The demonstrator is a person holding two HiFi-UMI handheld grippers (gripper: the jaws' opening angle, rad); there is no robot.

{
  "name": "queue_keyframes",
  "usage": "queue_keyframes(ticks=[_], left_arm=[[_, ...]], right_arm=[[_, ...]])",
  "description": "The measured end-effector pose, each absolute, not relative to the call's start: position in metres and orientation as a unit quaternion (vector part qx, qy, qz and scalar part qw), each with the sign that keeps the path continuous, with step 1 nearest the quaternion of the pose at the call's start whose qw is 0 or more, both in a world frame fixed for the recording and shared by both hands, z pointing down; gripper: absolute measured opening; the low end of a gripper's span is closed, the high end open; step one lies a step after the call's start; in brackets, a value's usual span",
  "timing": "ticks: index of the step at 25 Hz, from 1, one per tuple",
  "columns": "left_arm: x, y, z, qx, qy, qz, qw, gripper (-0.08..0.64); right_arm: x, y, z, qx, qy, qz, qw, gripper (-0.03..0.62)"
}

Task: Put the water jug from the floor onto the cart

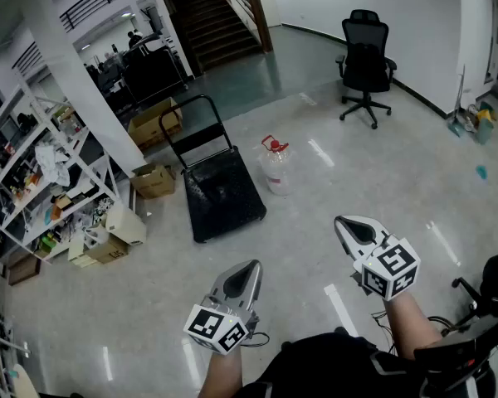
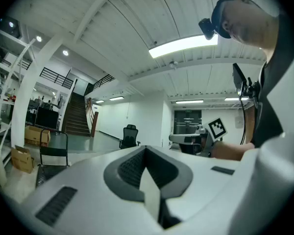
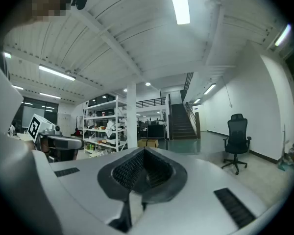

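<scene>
Your left gripper [image 1: 251, 270] and right gripper [image 1: 347, 225]: closed, empty.
Only the head view shows the jug [image 1: 275, 166] beside the cart [image 1: 220, 191]'s right edge.

Black office chair [image 1: 365, 60] stands on its castors by the far wall of the glossy floor [image 1: 382, 181], well apart from the dark staircase [image 1: 216, 15] climbing at the far end. Along the floor's left edge a white shelving rack [image 1: 46, 172] is crammed with clutter, with a white column [image 1: 79, 81] just beside it. Near the column's foot sit two cardboard boxes, one open box [image 1: 153, 181] and a bigger box [image 1: 155, 124] beyond it.
</scene>
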State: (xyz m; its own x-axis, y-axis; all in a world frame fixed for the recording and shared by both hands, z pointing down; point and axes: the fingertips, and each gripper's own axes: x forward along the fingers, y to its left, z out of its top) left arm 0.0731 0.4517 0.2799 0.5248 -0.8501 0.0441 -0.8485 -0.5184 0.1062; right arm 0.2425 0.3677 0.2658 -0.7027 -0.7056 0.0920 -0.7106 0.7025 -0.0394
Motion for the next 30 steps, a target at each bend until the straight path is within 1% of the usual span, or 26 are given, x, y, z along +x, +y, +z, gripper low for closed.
queue_keyframes(ticks=[18,30], left_arm=[[0.03,0.456,0.287,0.878,-0.475,-0.017,0.058,0.0],[-0.01,0.45,0.309,0.885,-0.458,-0.02,0.075,0.0]], right_arm=[[0.197,0.378,0.264,0.388,-0.92,0.027,0.046,0.002],[0.166,0.382,0.278,0.404,-0.913,0.039,0.043,0.002]])
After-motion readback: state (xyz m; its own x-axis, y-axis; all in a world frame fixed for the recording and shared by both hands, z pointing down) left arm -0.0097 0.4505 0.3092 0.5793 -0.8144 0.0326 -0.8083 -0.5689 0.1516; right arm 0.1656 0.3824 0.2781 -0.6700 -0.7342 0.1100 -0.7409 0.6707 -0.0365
